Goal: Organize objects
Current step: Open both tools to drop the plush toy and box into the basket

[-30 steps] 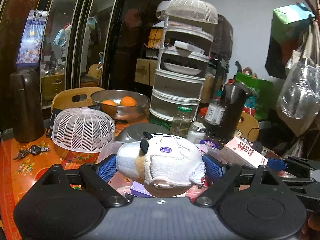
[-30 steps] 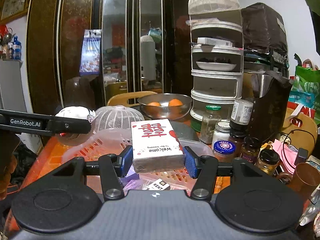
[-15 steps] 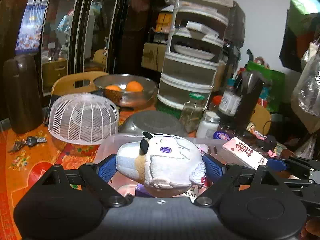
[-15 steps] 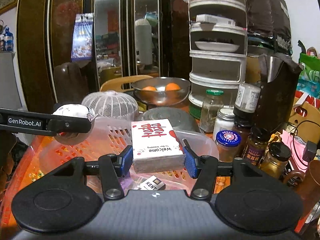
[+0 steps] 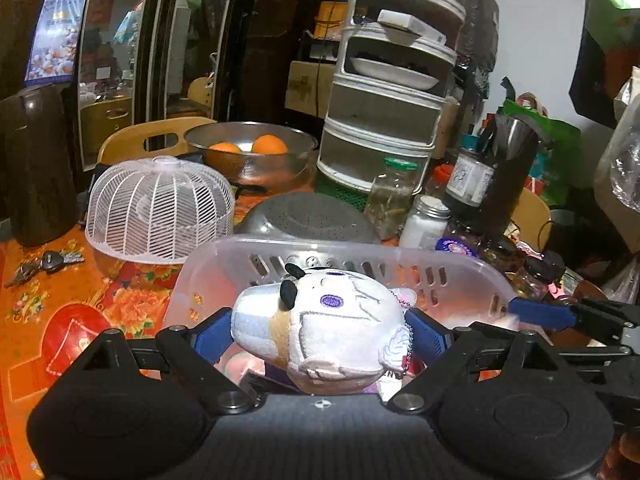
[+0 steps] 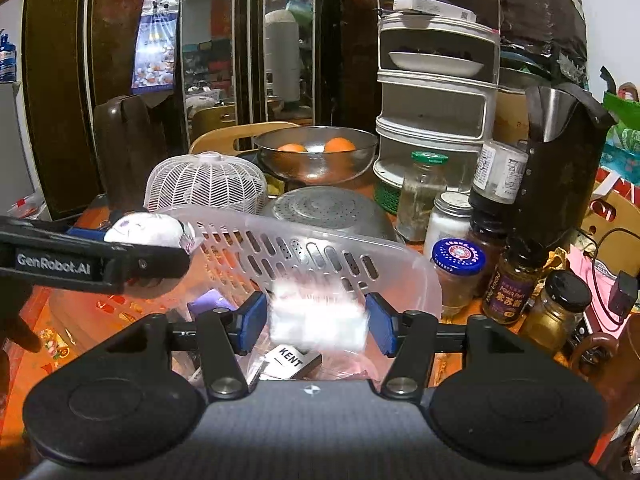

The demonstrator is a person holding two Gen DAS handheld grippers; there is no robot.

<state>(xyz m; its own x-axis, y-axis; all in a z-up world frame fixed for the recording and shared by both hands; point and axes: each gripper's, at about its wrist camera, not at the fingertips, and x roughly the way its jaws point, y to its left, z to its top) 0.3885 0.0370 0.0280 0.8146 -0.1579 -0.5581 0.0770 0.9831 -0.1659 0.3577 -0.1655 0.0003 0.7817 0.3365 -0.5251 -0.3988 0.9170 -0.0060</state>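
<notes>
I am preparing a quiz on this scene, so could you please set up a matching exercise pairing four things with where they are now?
Things:
1. plush toy
2. oranges
3. KENT packet
4. white plate

Places:
A. in the metal bowl
B. on a shelf of the tiered rack
C. held in the left gripper
D. lying in the clear plastic basket

Pairs: 1-C, 2-A, 3-D, 4-B
</notes>
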